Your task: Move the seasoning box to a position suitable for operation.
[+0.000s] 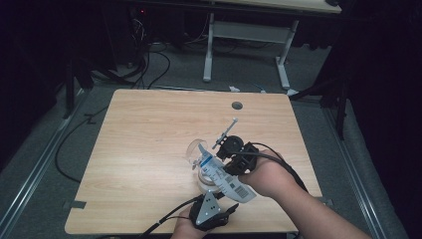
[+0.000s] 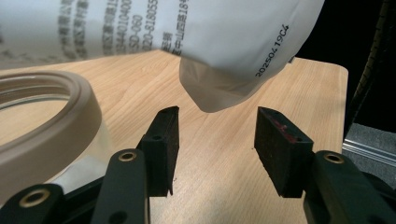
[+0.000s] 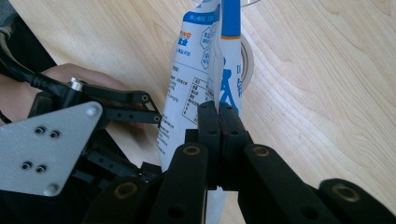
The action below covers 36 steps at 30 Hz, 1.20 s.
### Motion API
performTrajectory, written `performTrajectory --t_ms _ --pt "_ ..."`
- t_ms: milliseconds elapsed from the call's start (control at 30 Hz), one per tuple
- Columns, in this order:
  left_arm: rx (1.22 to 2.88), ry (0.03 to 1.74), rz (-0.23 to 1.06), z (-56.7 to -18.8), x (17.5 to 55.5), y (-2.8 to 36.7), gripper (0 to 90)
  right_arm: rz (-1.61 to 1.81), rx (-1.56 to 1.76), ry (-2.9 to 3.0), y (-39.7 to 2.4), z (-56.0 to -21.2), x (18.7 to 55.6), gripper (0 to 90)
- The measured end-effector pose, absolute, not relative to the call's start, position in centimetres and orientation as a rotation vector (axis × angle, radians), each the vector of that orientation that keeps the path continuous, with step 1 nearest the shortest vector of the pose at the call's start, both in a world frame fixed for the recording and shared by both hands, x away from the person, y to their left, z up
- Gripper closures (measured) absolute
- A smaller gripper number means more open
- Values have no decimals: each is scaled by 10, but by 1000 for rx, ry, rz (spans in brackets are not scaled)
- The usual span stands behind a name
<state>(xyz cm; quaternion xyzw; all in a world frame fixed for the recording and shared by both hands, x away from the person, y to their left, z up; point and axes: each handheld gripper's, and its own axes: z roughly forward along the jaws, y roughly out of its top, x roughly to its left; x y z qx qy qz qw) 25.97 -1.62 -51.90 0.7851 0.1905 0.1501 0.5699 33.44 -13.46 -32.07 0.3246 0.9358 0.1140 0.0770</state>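
Observation:
A white and blue printed pouch (image 1: 225, 178) hangs tilted over a clear glass jar (image 1: 195, 152) near the table's front middle. My right gripper (image 1: 230, 167) is shut on the pouch's upper edge (image 3: 196, 79), its jaws (image 3: 218, 109) pressed together on the film. The jar's beige rim (image 2: 60, 121) lies at the left of the left gripper view, also seen as a ring (image 3: 248, 56) behind the pouch. My left gripper (image 1: 230, 208) sits by the front edge, open (image 2: 217, 126), with nothing between its pads. The pouch's bottom corner (image 2: 219, 88) hangs just above them.
The wooden table (image 1: 149, 129) has a round cable hole (image 1: 237, 105) at the back. Beyond it stands another desk's white frame (image 1: 244, 45), with cables (image 1: 149, 64) on the grey floor. The table's right edge (image 2: 343, 102) is close to the left gripper.

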Motion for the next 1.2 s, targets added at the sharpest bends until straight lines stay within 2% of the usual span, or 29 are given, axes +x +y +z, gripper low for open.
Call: performTrajectory --t_ms 500,800,1200 --pt "1817 473 348 -518 257 20 516 353 975 2804 -136 -321 333 899" --pt "1819 535 377 -520 264 56 519 345 976 2799 -139 -321 332 899" --pt "1783 651 481 -519 283 109 521 334 1003 2787 -155 -323 333 899"
